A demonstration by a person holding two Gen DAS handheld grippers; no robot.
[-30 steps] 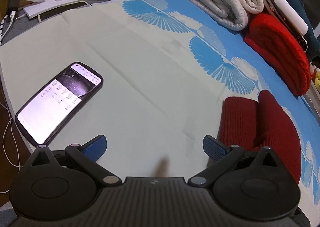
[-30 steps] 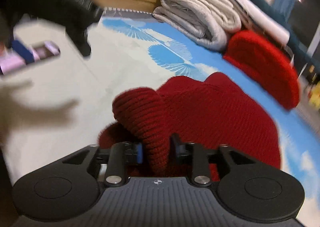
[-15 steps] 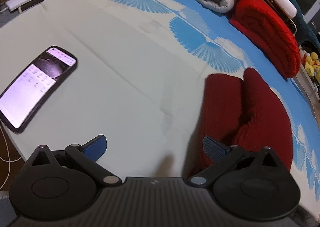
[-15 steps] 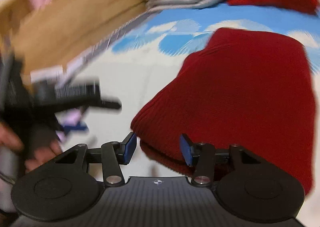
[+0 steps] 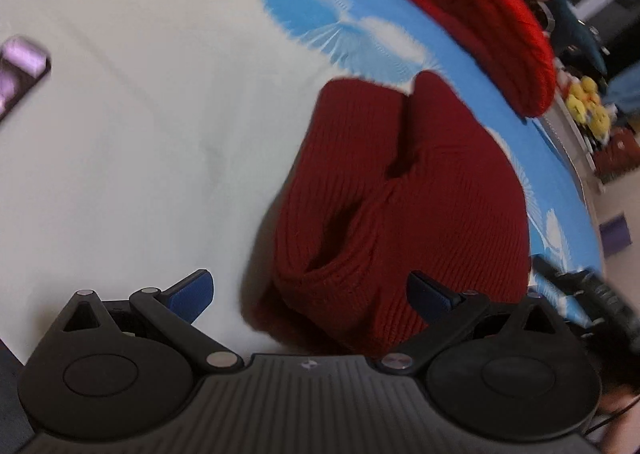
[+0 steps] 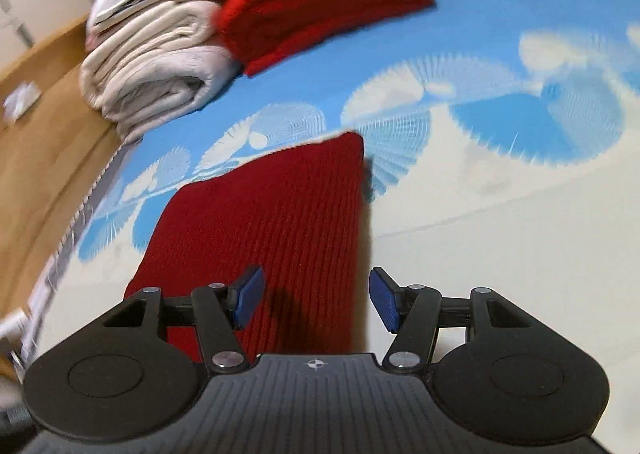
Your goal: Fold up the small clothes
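No legible text or labels.

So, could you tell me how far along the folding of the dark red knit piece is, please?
Done: the dark red knit lies doubled over on the cloth. In hand: nothing; the right gripper has just been opening, jaws clear above it, and the left gripper is open. Left: perhaps tidying and stacking by the folded bright red knit.

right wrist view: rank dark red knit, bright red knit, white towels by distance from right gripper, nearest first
From the right gripper:
1. Dark red knit, right under the open jaws.
2. White towels, far left.
3. Bright red knit, top centre, beside the towels.
Two and three are too close to call.
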